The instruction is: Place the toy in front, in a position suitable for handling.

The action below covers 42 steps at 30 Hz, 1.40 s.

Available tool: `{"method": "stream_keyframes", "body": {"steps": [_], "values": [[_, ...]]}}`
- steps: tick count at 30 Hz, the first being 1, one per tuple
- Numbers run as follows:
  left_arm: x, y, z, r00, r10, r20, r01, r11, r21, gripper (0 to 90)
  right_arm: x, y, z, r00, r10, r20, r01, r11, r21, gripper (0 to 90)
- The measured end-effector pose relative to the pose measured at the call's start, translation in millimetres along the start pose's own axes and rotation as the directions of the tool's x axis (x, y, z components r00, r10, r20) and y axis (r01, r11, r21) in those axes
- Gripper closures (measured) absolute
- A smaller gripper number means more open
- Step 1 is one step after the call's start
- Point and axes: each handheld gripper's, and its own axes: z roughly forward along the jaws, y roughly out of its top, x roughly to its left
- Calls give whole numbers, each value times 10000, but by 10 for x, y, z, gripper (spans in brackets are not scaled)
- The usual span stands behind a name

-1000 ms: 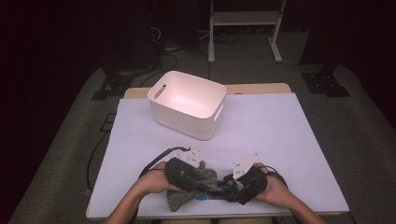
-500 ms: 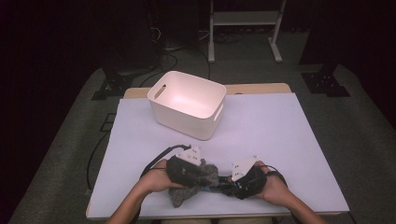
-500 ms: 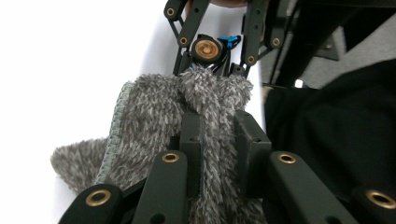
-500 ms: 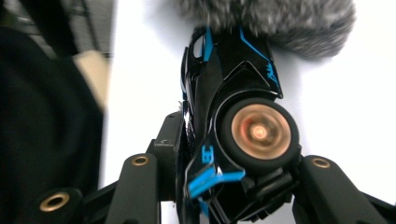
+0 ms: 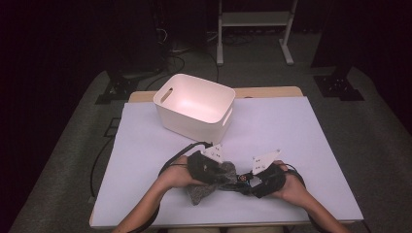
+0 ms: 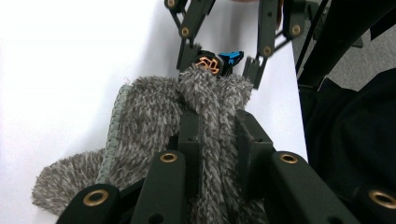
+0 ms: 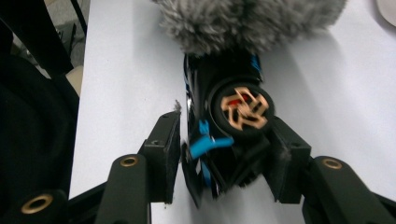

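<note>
A fuzzy grey sock lies near the table's front edge, and my left gripper is shut on a fold of it. In the left gripper view the two pads pinch the sock at its upper end. A black toy car with blue trim and copper wheels pokes out of the sock. My right gripper has the car between its pads, which touch it on both sides. Those jaws have just been opening a little with the car still between them. The two grippers point at each other, tips almost meeting.
A white plastic bin with handle slots stands at the back middle of the white table cover. A person's forearms come in from the front edge. Dark floor and stand legs lie beyond the table.
Both grippers, with the sock and the car, have shifted slightly away from the front edge and to the right. The sock is bunched closer to the left gripper.
</note>
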Motion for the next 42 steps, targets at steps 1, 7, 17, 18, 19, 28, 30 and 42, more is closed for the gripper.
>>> {"method": "stream_keyframes", "body": {"steps": [1,7,17,18,19,28,30,42], "values": [[6,14,2,10000,51,-9,-51,10000,64,749,-1,-17,-4,10000,61,41,-61,10000,-5,503],[-4,153,14,9990,418,-136,-417,9991,92,773,-3,-47,39,9999,132,31,-132,9998,-118,546],[12,169,119,9991,416,116,-417,9991,123,679,9,-82,41,9994,341,84,-338,9989,-310,545],[10,171,109,9994,328,106,-330,9993,164,616,6,-80,41,9994,337,63,-335,9990,-298,546],[-3,175,91,9996,284,27,-284,9995,167,596,5,-80,41,9994,334,64,-331,9990,-297,546],[2,209,-8,9997,-97,-209,104,9994,343,463,6,-73,41,9997,241,76,-239,9993,-270,545],[10,223,30,9997,-158,-176,165,9990,421,458,2,-73,33,9998,210,62,-208,9994,-290,546],[-13,462,312,9982,434,404,-470,9946,921,715,32,-48,17,9998,105,182,-100,9996,-272,554]]}}
